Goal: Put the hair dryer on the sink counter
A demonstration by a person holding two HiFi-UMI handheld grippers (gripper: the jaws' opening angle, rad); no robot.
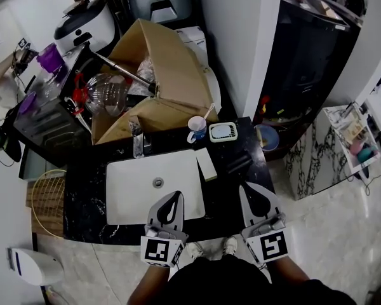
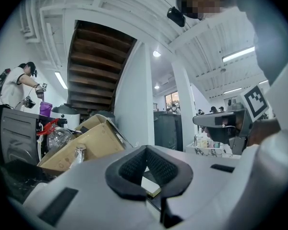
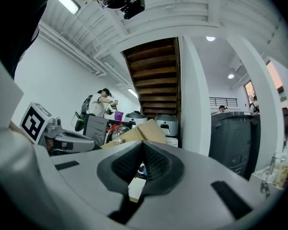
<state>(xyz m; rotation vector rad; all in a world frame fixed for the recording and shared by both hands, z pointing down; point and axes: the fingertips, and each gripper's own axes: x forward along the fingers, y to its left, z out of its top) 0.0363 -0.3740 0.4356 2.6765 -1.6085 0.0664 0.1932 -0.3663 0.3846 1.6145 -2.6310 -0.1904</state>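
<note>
- Hair dryer: I take it to be the dark long shape lying on the black sink counter, just right of the white basin and beside a pale block. Dark on dark, so I cannot be sure.
- Left gripper: hangs over the basin's near edge, jaws closed together, nothing between them.
- Right gripper: over the counter's near right part, just short of that dark shape, jaws fully closed and empty.
- Risks, as I judge them:
  - If that shape is something else, the task's object is missed.
  - A nudge from closed jaws could push it left into the basin.
  - It could also be knocked far into the mug.
</note>
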